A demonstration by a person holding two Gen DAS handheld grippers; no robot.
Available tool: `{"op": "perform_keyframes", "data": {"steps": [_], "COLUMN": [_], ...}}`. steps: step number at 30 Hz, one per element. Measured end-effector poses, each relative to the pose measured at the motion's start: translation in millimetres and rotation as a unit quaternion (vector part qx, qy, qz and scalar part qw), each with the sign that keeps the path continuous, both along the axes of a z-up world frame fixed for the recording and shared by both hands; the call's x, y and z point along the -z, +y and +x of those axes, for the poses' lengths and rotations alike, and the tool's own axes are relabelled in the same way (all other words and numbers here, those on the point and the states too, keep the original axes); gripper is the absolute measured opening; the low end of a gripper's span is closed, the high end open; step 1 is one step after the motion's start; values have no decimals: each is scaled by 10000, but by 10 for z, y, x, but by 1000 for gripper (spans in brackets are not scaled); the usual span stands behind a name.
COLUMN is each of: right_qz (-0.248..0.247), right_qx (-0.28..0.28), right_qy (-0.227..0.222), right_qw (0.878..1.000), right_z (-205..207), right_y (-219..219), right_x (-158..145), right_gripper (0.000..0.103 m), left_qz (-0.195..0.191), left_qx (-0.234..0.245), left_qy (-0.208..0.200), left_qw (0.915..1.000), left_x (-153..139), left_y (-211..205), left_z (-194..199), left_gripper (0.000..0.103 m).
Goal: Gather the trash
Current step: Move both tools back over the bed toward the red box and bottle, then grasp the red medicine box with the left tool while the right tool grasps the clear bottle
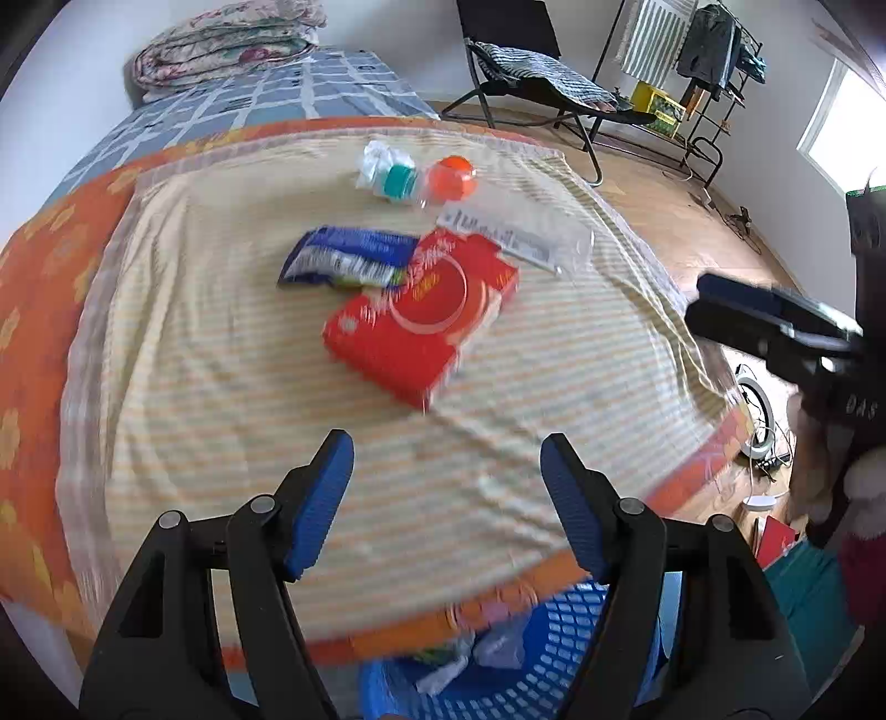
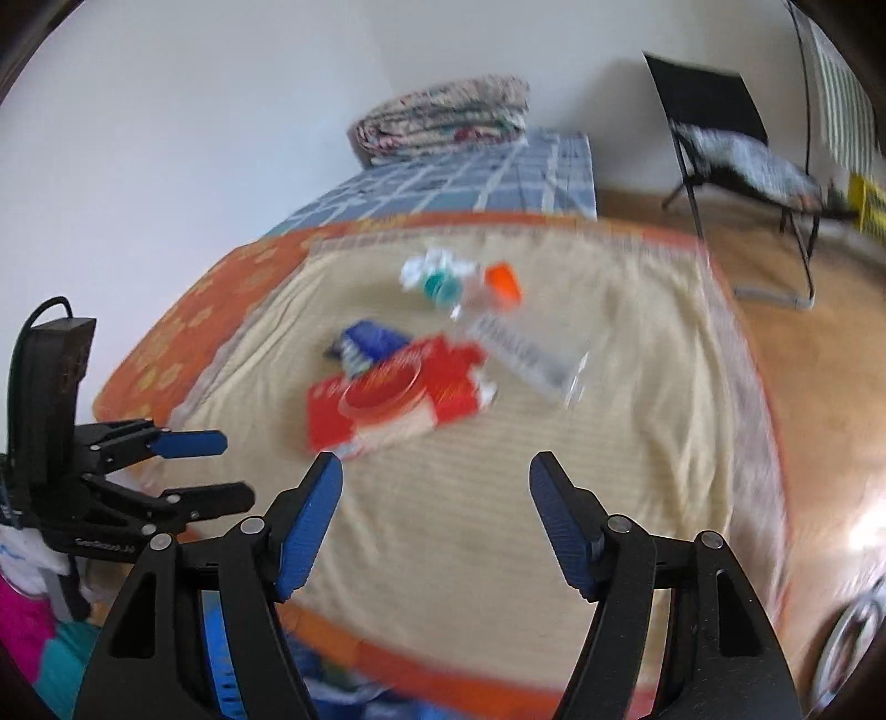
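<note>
Trash lies on the striped cloth on the bed: a red box, a blue wrapper, a clear plastic bag, a teal cap with white tissue and an orange cap. My left gripper is open and empty, short of the red box. My right gripper is open and empty, also short of the box. Each gripper also shows in the other's view, the right one and the left one.
A blue mesh basket with some trash in it stands below the bed's near edge. A folded quilt lies at the far end of the bed. A black chair and a clothes rack stand on the wooden floor to the right.
</note>
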State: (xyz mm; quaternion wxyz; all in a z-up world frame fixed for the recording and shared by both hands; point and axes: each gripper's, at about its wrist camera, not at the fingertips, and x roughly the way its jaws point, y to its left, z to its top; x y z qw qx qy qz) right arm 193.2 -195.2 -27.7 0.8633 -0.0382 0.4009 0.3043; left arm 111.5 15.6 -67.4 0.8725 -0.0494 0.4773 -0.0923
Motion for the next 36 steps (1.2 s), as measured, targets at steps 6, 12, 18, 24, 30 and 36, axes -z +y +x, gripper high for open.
{"op": "perform_keyframes", "data": {"steps": [6, 12, 18, 24, 30, 36], "right_qz": [121, 29, 130, 261, 84, -77], "right_qx": [-44, -54, 233, 276, 172, 142], "right_qy": [-70, 79, 508, 804, 805, 772], "right_qw": [9999, 9999, 9984, 9960, 9966, 9969], "right_z": [468, 850, 1238, 1427, 1509, 1588], "right_y": [18, 111, 121, 186, 353, 447], "right_x": [-75, -1, 169, 312, 394, 451], "right_gripper": [70, 80, 80, 80, 80, 80], "left_qz": [-56, -334, -427, -739, -570, 56], "left_qx": [76, -53, -139, -161, 343, 596], "left_qy": [-20, 177, 292, 411, 574, 578], "left_qw": [10000, 9993, 9986, 9963, 9961, 9965], "left_x": [23, 178, 296, 389, 409, 468], "left_y": [-9, 99, 209, 310, 93, -228], "left_z": [364, 688, 932, 1088, 1053, 1001], "left_gripper": [72, 72, 72, 76, 76, 76]}}
